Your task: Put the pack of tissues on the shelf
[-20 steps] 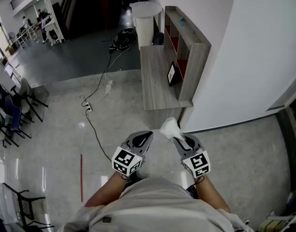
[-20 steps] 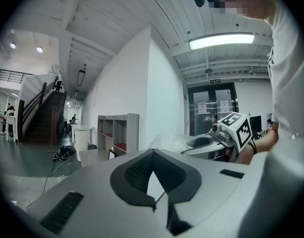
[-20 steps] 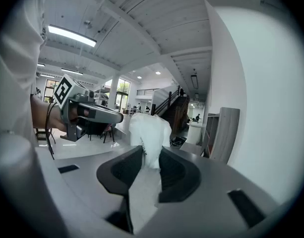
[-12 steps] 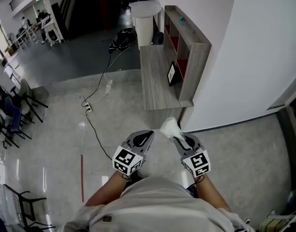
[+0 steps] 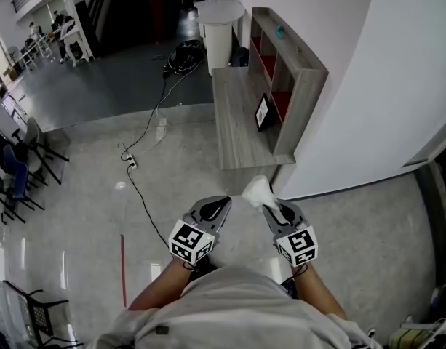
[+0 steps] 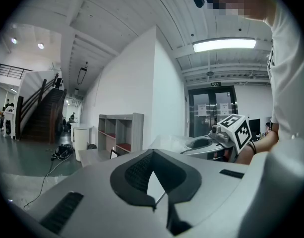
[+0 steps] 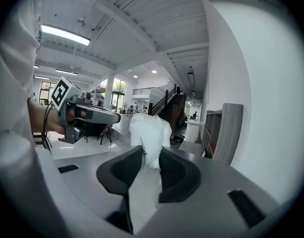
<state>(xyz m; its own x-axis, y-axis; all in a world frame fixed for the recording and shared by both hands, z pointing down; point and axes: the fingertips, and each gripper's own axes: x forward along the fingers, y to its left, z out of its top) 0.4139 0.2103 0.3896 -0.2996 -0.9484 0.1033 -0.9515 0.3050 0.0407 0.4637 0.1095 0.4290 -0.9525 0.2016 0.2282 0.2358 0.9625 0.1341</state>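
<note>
Shelf is brought slightly nearer w/ tissues kept pinched by R tool; L tool closed, empty; approach unfinished.

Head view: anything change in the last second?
Only the view: the shelf and desk sit a little larger and further right, as if the person edged toward them. The right gripper stays shut on the pack of tissues, the left gripper stays shut and empty, and both keep their place in frame.
</note>
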